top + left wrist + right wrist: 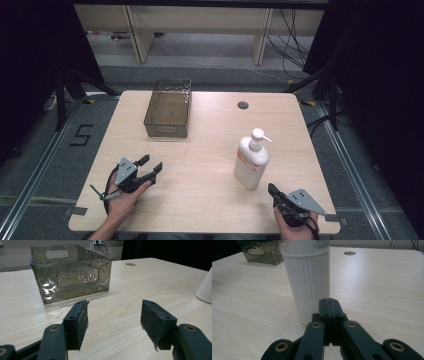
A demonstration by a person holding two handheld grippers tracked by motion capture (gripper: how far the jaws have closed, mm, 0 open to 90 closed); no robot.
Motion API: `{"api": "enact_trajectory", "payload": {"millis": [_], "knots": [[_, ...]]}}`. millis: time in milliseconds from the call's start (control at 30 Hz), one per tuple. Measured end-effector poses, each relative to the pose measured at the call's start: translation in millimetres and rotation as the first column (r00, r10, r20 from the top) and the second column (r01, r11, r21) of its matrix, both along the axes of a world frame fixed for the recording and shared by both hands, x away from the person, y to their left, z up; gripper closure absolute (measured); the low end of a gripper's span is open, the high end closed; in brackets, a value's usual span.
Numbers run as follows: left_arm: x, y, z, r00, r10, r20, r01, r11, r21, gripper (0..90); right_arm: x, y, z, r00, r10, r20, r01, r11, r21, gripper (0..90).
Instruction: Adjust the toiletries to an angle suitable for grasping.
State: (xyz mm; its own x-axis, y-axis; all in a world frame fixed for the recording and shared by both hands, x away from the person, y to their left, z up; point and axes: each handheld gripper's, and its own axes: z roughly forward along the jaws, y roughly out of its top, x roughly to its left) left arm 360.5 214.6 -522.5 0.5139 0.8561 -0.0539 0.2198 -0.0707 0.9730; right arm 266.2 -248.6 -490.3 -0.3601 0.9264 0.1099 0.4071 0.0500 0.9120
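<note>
A white pump bottle [251, 160] stands upright on the right half of the wooden table [210, 140]. In the right gripper view its ribbed base [308, 285] rises just beyond my right gripper [329, 301], whose jaws are pressed together with nothing between them. From above, the right gripper [274, 190] sits at the near right edge, just short of the bottle. My left gripper [151, 166] rests at the near left, jaws spread apart and empty. Its own view shows the left gripper [113, 315] facing a smoky translucent plastic bin [70, 272].
The bin [168, 108] stands at the back left of the table, empty, with handle cutouts. A round cable hole [243, 105] lies at the back centre. Black stands and cables flank the table; shelving legs stand beyond it.
</note>
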Motion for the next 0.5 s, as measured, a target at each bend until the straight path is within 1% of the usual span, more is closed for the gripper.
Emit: {"api": "enact_trajectory", "payload": {"millis": [33,67,100,133,167,200,233,267,333,367,400,433,467,500], "knots": [[0.3,-0.2,0.1,1.0,0.0,0.0,0.0,1.0,0.005,38.0,0.8,0.0,1.4,0.9996,0.018,0.023,-0.018,0.9997,-0.019,90.0],[0.3,-0.5,0.1,1.0,0.002,-0.001,-0.002,1.0,0.007,38.2,0.2,1.6,3.5,0.9991,0.027,0.033,-0.026,0.9993,-0.025,90.0],[0.3,-0.5,0.1,1.0,0.002,-0.001,-0.002,1.0,0.007,38.4,-1.3,6.7,5.1,0.9989,0.031,0.036,-0.031,0.9995,0.004,90.0],[1.6,-0.9,-0.6,0.9999,-0.006,0.012,0.006,1.0,0.002,38.4,-1.3,6.7,5.1,0.9989,0.031,0.036,-0.031,0.9995,0.004,90.0],[0.8,-1.6,-0.4,1.0,-0.001,0.008,0.001,1.0,0.005,38.5,-2.0,11.4,9.4,0.9966,0.061,0.056,-0.06,0.9981,-0.013,90.0],[0.8,-1.6,-0.4,1.0,-0.001,0.008,0.001,1.0,0.005,38.7,-2.0,11.4,9.4,0.9966,0.061,0.056,-0.06,0.9981,-0.013,90.0],[-0.3,-2.0,0.1,1.0,0.002,0.004,-0.002,0.9999,0.016,38.7,-2.8,16.6,13.3,0.9956,0.076,0.056,-0.074,0.9969,-0.024,90.0],[-0.5,-2.4,0.0,1.0,0.002,0.004,-0.002,0.9999,0.017,38.7,-2.5,20.5,14.4,0.9946,0.087,0.057,-0.086,0.9962,-0.014,90.0],[-0.6,-2.7,0.2,1.0,0.002,0.006,-0.002,0.9997,0.024,38.7,-0.2,26.2,16.8,0.9924,0.1,0.073,-0.099,0.995,-0.016,90.0],[-0.6,-2.7,0.2,1.0,0.002,0.006,-0.002,0.9997,0.024,38.7,0.7,28.9,18.3,0.9931,0.099,0.063,-0.098,0.995,-0.019,90.0],[-0.9,-2.9,0.2,1.0,0.002,0.006,-0.003,0.9996,0.027,38.7,3.3,31.3,18.4,0.9918,0.106,0.072,-0.105,0.9944,-0.015,90.0],[-1.0,-3.0,0.2,1.0,0.003,0.006,-0.003,0.9996,0.028,38.7,4.8,32.4,20.2,0.9922,0.105,0.067,-0.103,0.9942,-0.029,90.0],[-1.0,-3.1,0.3,1.0,0.002,0.005,-0.002,0.9995,0.031,38.7,7.3,34.7,20.5,0.9911,0.112,0.072,-0.111,0.9937,-0.014,90.0],[-0.9,-3.2,0.3,1.0,0.001,0.006,-0.001,0.9995,0.031,38.7,9.3,35.2,22.0,0.9913,0.109,0.074,-0.107,0.9936,-0.037,90.0]]}}
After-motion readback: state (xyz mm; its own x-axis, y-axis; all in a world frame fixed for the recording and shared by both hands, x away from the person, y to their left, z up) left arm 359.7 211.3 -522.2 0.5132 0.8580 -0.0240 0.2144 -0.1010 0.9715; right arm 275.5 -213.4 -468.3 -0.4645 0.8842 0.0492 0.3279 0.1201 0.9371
